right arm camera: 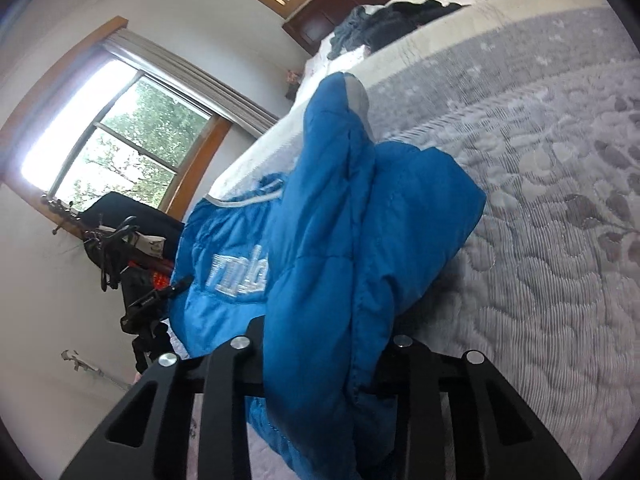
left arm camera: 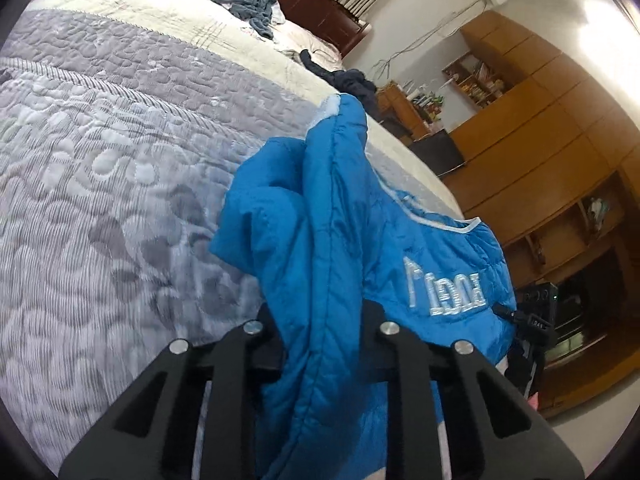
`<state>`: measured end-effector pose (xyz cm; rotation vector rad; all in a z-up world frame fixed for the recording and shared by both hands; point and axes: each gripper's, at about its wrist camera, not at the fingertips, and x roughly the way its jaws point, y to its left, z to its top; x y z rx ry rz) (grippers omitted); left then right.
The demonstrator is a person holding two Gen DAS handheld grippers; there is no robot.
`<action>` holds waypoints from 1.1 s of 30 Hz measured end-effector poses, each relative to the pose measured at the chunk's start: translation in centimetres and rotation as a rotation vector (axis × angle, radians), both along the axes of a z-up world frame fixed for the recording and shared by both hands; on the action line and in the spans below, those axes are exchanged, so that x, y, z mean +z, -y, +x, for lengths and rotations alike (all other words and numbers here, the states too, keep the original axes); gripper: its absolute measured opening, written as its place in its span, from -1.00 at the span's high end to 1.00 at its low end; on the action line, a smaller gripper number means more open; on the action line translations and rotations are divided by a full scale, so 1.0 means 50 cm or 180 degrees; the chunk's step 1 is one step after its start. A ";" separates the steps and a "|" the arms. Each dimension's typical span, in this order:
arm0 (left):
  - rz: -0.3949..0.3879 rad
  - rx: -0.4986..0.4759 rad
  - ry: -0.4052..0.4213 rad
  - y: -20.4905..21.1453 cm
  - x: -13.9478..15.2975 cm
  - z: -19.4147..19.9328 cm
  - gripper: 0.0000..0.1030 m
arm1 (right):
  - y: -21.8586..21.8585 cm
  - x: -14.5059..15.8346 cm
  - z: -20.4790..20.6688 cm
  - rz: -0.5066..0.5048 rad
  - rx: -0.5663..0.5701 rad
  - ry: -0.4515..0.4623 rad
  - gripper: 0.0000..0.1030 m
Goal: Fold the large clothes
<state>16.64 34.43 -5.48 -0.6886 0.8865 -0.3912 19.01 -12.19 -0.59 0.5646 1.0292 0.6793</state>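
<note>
We have the blue padded jacket (left arm camera: 320,240) bunched at lower centre of both views, draped over the quilted bed (left arm camera: 100,160). The left claw (left arm camera: 320,344) and right claw (right arm camera: 324,360) are each clamped on a thick fold of it. It looks light, puffy and slick (the shell may slide), so we would grip at stitched seams or hems.

slick quilted blue jacket (left arm camera: 320,216), matt stitched grey bedspread (left arm camera: 100,160), glossy wooden cabinets (left arm camera: 552,128), matt black fingers (right arm camera: 256,344).
</note>
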 end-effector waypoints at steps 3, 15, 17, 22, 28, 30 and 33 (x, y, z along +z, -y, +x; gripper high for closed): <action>-0.0021 -0.0064 0.0085 0.018 0.036 -0.063 0.64 | 0.008 0.036 -0.046 -0.0006 0.0051 0.0066 0.39; 0.0067 -0.0232 0.0327 0.062 0.098 -0.404 0.64 | 0.037 0.110 -0.339 -0.0130 0.0283 0.0281 0.40; 0.0083 -0.0224 0.0278 0.069 0.077 -0.437 0.63 | 0.037 0.099 -0.369 -0.0159 0.0280 0.0260 0.40; 0.0147 -0.0098 0.0103 0.062 -0.007 -0.461 0.60 | 0.054 0.024 -0.376 -0.0194 0.0183 0.0017 0.39; -0.0260 -0.0063 -0.0036 0.029 -0.091 -0.440 0.39 | 0.095 -0.099 -0.344 0.0105 -0.0001 -0.0453 0.26; -0.0270 -0.0068 -0.0053 0.030 -0.100 -0.434 0.28 | 0.097 -0.115 -0.340 0.0169 -0.0012 -0.0464 0.22; -0.0380 -0.0075 -0.0080 0.022 -0.113 -0.430 0.23 | 0.097 -0.118 -0.341 0.0173 -0.0002 -0.0456 0.15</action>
